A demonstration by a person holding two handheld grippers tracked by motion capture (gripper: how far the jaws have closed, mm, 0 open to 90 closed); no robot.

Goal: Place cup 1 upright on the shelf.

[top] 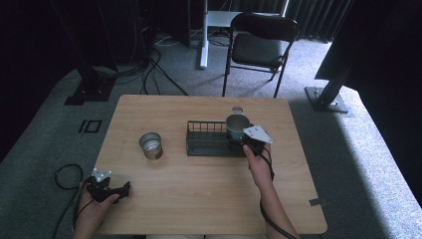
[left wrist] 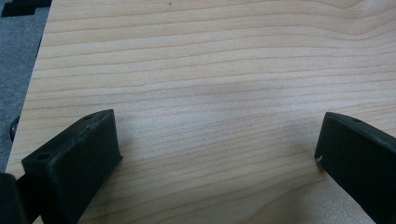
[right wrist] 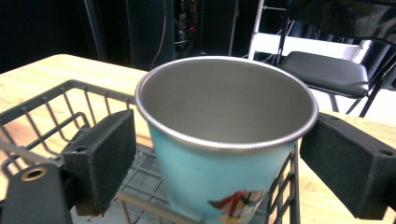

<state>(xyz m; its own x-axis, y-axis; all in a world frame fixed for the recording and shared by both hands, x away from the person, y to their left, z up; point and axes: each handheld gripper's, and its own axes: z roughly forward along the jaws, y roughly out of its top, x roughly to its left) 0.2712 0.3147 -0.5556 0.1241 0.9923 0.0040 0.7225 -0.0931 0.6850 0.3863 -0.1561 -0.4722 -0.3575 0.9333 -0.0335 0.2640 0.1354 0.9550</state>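
Observation:
A teal cup (right wrist: 210, 182) with a metal rim and a small printed picture stands in the right end of a black wire basket (top: 206, 144), and it is also in the high view (top: 236, 124). My right gripper (right wrist: 224, 154) is open, with one jaw on each side of the cup and a small gap to its wall. From above, the right gripper (top: 244, 138) reaches in from the basket's near right corner. A second metal cup (top: 150, 145) stands on the table left of the basket. My left gripper (top: 123, 189) is open and holds nothing. It hovers low over bare wood (left wrist: 217, 140) near the front left corner.
A small grey round piece (top: 237, 109) lies on the wooden table (top: 199, 199) just beyond the basket. A black folding chair (top: 259, 47) stands behind the table. Cables and dark stands sit on the carpet at the back left.

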